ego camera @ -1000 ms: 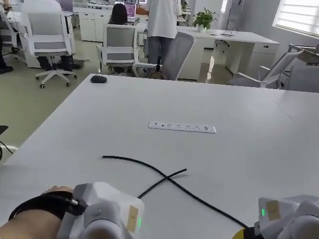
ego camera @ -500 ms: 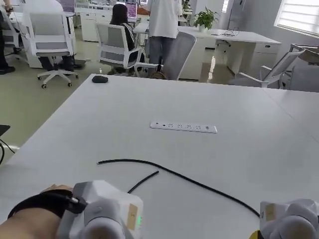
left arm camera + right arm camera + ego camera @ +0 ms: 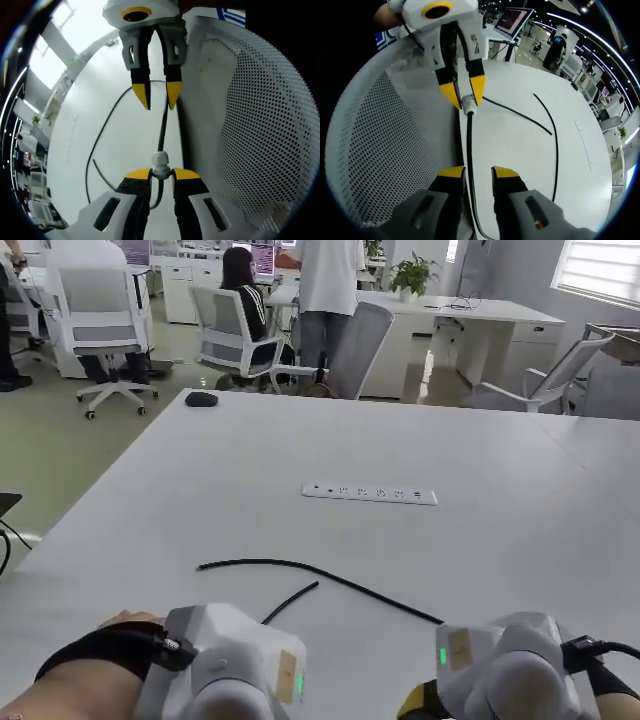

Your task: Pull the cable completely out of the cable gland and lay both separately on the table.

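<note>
Pull stroke landed, then a reset. A second back the short tail of the cable lay crossed over the long run on the bench. Half a second later its tip had drawn back clear of that crossing, so a length had gone through the cable gland. Since then the tip hadn't shifted in the head view, while the right gripper had come in from the lower right corner to sit close to the left gripper. Power strip sat in the same spot in all three head frames, so that was real motion, not the headset. Left jaws were clamped on the gland, one yellow tip each side of the white body, at the near bench edge beside a perforated white panel. Right jaws stood apart with the cable running up between them toward the gland, nothing pinched as far as I could tell. The left gripper view showed the same gap at the tips. Read: right side had let go and was re-indexing near the gland for another stroke. Cable was still threaded, tail out the back of the gland, long run looping away across the bench past the right gripper. So task partway: tail left to draw through, and neither part laid down yet.
</note>
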`<state>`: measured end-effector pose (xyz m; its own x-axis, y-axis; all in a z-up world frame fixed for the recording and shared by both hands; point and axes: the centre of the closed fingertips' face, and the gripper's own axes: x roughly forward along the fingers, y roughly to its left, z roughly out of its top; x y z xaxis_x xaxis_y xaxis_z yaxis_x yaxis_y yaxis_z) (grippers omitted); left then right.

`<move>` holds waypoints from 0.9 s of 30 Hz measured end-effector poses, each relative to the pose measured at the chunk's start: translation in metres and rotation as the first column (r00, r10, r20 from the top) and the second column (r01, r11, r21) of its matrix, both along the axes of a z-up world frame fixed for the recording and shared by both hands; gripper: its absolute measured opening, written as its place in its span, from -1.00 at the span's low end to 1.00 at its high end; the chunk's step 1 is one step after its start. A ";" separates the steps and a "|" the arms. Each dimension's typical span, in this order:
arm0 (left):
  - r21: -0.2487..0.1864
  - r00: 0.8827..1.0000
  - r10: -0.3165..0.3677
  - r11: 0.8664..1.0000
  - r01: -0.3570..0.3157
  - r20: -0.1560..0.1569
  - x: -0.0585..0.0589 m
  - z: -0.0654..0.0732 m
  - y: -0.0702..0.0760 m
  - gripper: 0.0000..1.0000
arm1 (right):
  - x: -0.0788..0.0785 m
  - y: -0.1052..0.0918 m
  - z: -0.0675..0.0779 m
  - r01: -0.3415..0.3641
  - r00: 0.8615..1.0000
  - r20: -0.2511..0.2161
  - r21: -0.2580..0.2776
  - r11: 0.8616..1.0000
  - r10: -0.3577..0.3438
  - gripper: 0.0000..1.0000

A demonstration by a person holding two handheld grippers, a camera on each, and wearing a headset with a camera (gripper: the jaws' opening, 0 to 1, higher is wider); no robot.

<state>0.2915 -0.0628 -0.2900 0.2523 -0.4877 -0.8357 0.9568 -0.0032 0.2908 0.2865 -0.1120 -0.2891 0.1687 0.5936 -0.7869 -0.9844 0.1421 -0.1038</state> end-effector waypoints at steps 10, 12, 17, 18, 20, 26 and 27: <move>-0.042 0.999 -0.009 0.999 0.011 0.040 0.002 0.008 -0.008 -0.65 | 0.005 0.024 0.011 0.012 1.000 0.012 0.071 0.997 -0.012 -0.85; -0.050 0.999 -0.007 0.999 0.010 0.046 0.003 0.009 -0.009 -0.65 | 0.005 0.024 0.010 0.009 1.000 0.013 0.068 0.998 -0.010 -0.89; -0.076 0.999 -0.001 0.997 0.004 0.039 0.002 0.013 -0.010 -0.66 | 0.004 0.022 0.010 0.021 1.000 0.009 0.075 0.997 -0.022 -0.94; -0.083 0.999 0.000 0.997 0.003 0.039 0.003 0.014 -0.010 -0.66 | 0.005 0.022 0.010 0.022 1.000 0.010 0.076 0.997 -0.023 -0.94; -0.113 1.000 0.024 0.993 -0.023 0.009 0.002 0.017 -0.012 -0.66 | 0.005 0.020 0.009 0.026 1.000 0.010 0.080 0.996 -0.027 -0.94; -0.156 0.999 0.032 0.987 -0.033 -0.010 0.001 0.023 -0.016 -0.66 | 0.006 0.015 0.010 0.044 0.999 -0.003 0.105 0.994 -0.043 -0.94; -0.162 0.999 0.034 0.986 -0.035 -0.013 0.001 0.024 -0.016 -0.66 | 0.006 0.015 0.011 0.043 0.999 -0.002 0.109 0.993 -0.043 -0.94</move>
